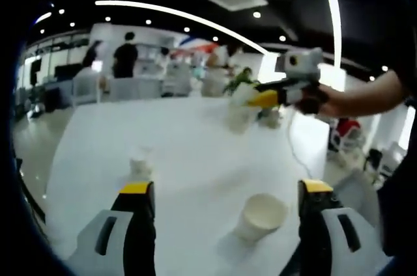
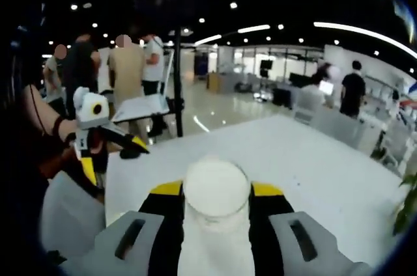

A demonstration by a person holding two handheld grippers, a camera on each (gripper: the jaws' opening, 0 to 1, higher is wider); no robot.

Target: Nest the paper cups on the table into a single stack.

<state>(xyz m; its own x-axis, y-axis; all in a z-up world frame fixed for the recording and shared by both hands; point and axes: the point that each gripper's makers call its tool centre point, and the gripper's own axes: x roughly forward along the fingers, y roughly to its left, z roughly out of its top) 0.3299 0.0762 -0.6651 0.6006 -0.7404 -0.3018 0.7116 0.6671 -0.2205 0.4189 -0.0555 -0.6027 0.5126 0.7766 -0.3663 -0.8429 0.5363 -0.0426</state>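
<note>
My left gripper (image 1: 226, 188) is open above the white table (image 1: 182, 133), nothing between its jaws. An upright paper cup (image 1: 260, 216) stands just inside its right jaw, and a smaller-looking cup (image 1: 140, 162) stands further off near the left jaw. Coming in from the right over the table's far side, my right gripper (image 1: 264, 99) holds a paper cup (image 1: 240, 110) in the air. In the right gripper view the right gripper (image 2: 216, 189) is shut on that cup (image 2: 216, 198), whose round end faces the camera. The left gripper (image 2: 124, 146) shows at the left, held by a hand.
Another blurred white object (image 1: 270, 118) sits on the table behind the held cup. A green plant (image 1: 240, 79) stands past the far edge. Several people stand by a stand (image 2: 140, 107) beyond the table. The table's edges drop off left and right.
</note>
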